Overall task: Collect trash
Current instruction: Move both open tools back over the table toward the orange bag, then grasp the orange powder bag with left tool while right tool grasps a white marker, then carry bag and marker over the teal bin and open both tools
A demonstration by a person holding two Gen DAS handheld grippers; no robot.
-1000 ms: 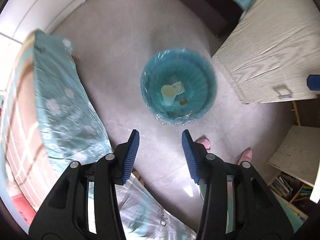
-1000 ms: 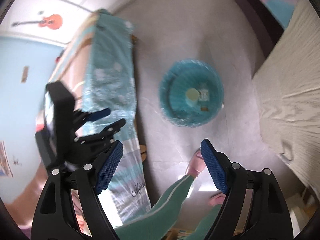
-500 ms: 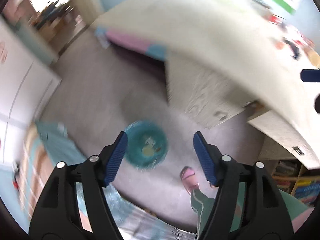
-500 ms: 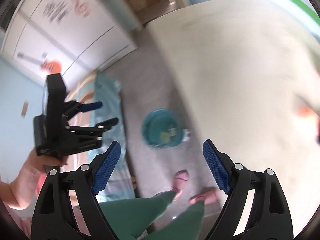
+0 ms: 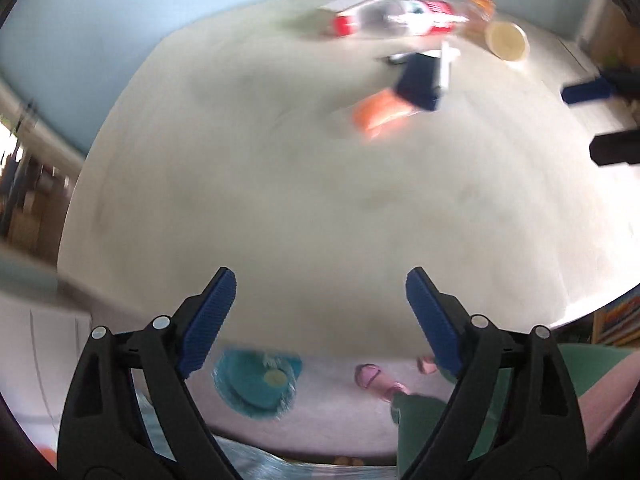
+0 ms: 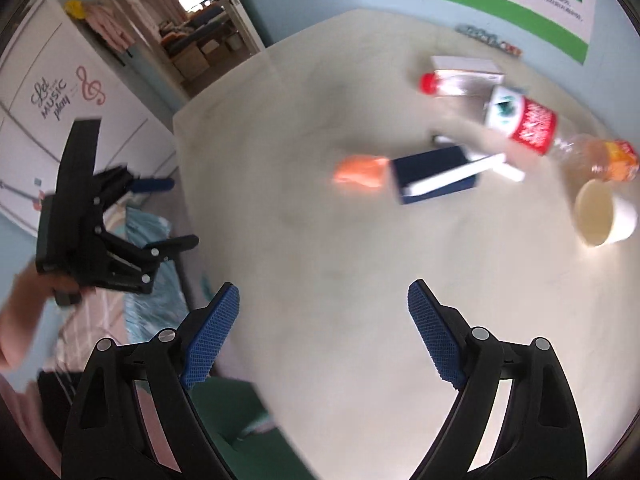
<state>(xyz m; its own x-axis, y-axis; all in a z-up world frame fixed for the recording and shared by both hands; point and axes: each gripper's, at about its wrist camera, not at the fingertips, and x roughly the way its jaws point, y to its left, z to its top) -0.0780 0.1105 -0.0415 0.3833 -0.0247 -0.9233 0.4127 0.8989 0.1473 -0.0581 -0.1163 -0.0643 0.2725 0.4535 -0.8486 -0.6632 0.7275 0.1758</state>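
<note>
Both grippers hang over the pale, matte table (image 6: 320, 240) with nothing between their ribbed blue pads: the left gripper (image 5: 320, 312) has its jaws opening, already wide, and the right gripper (image 6: 324, 320) stands released and empty. The trash lies at the far side of the table, at about one to two o'clock in the right wrist view: an orange wrapper (image 6: 360, 172), soft and crumpled by the look of it, touching a dark blue box (image 6: 434, 176) with a white stick-like piece (image 6: 456, 174) lying across it; beyond them a clear plastic bottle with a red label (image 6: 532, 124), a second clear bottle with a red cap (image 6: 452, 82), a flat white carton (image 6: 466, 66) and, at three o'clock, a white paper cup (image 6: 604, 216) tipped on its side. The bin with its teal liner (image 5: 256, 380) sits on the floor below the table's near edge, at seven o'clock in the left wrist view, with a small pale item already inside. The step in hand looks like reaching for the next piece. To do it well, take the rigid things across their narrow side, the box by its flat faces and the round, slippery bottles across the label, and pinch the cup lightly so the thin wall does not buckle. Blur hides finer detail.
</note>
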